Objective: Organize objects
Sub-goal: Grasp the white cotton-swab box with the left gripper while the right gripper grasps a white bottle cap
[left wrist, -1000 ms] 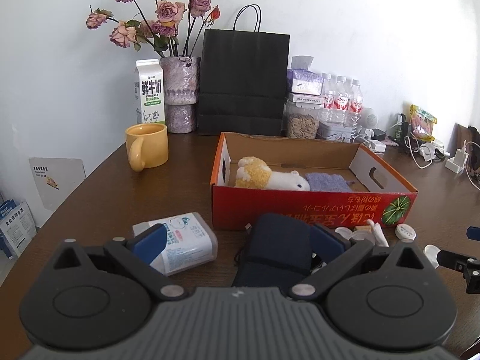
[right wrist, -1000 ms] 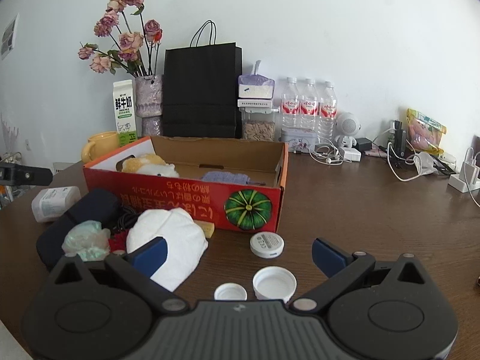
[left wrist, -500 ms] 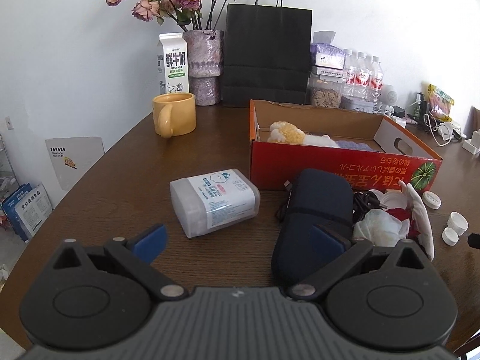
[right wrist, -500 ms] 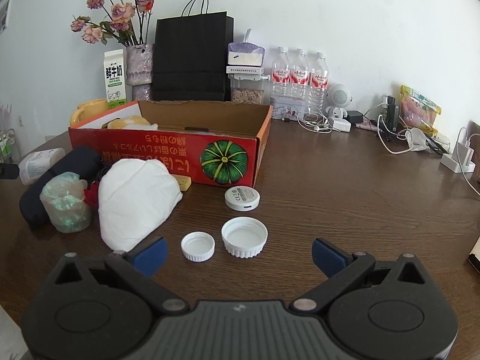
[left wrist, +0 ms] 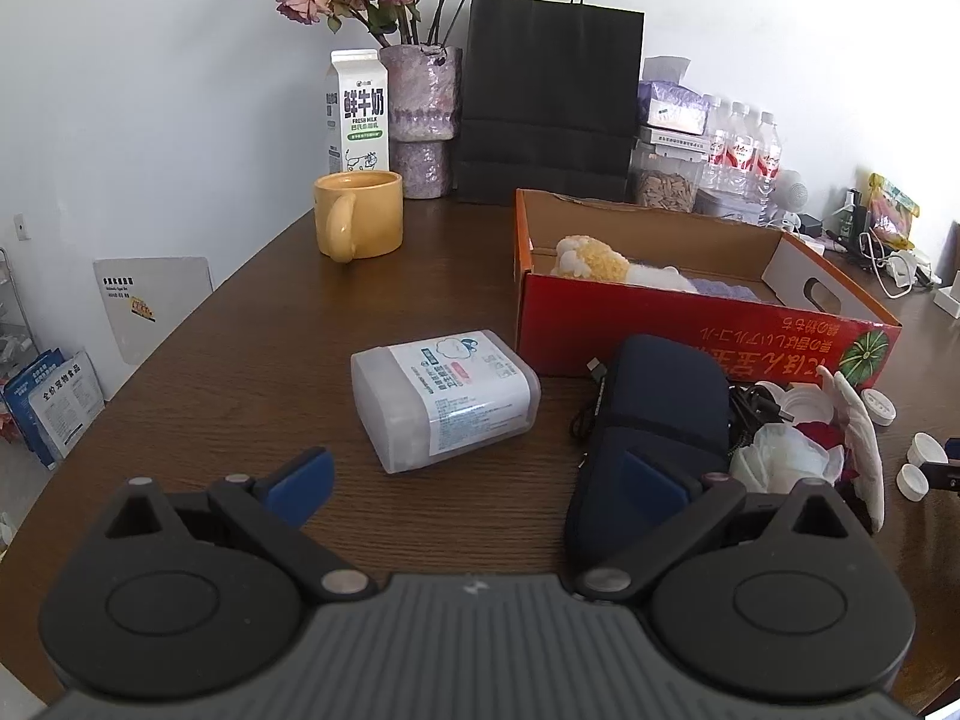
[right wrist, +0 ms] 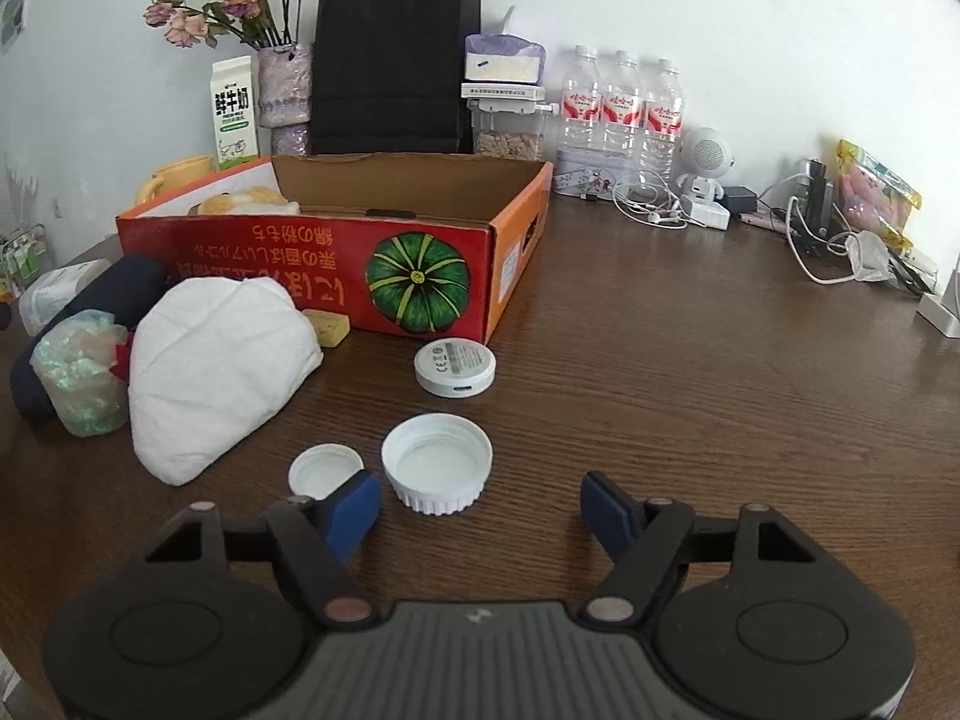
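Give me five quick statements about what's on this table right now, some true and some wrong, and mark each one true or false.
1. The yellow mug stands inside the red cardboard box. False: it stands on the table outside the box, near the milk carton.
2. A plush toy lies in the box. True.
3. The large white cap lies open side up. True.
4. The right gripper is clamped on the small white cap. False: its jaws are closing, nothing gripped.
5. The black paper bag lies flat. False: it stands upright by the wall.
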Available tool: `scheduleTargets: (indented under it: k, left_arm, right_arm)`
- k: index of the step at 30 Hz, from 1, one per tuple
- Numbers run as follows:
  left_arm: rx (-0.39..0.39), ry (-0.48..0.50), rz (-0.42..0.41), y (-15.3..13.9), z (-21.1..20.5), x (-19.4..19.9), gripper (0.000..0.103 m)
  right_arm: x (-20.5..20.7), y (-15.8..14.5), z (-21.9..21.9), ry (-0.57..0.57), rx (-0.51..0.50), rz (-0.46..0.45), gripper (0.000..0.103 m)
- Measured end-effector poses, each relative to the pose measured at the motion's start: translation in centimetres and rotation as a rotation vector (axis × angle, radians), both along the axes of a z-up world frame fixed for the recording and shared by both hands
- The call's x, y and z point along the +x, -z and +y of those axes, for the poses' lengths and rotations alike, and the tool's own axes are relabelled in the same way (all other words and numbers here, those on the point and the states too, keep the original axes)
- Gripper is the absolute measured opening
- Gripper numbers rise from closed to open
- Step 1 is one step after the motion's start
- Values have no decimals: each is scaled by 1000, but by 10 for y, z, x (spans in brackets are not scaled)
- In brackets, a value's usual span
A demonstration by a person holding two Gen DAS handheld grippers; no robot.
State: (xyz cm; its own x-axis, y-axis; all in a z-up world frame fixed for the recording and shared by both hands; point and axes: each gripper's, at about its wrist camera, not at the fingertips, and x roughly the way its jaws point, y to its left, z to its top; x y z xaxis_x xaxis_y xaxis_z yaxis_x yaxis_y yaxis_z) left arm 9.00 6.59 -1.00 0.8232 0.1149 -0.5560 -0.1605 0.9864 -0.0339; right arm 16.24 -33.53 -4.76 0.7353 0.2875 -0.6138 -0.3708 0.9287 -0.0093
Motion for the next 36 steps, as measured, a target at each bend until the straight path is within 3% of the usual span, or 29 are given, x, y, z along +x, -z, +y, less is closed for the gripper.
scheduleTargets:
  k: [2, 4, 16, 22, 28, 36]
  left_arm:
    - [-4, -6, 3, 1, 0, 2, 103]
    - [-6, -13, 6, 2, 1, 4, 103]
    - [-39, -62, 42, 5, 7, 25, 103]
    - [-43, -143, 73, 5, 12, 49, 103]
    - [-45, -164, 99, 3, 13, 74, 103]
    - [-83, -245, 149, 12, 13, 107, 103]
  right_arm:
    - [6, -1, 1, -20, 13, 5, 57]
    - [8, -2, 3, -37, 26, 6, 39]
    - [9, -8, 8, -15, 52, -74, 39]
    - [12, -11, 14, 13, 68, -126, 39]
    - [12, -14, 16, 46, 83, -185, 39]
    - [15, -14, 15, 76, 90, -189, 39]
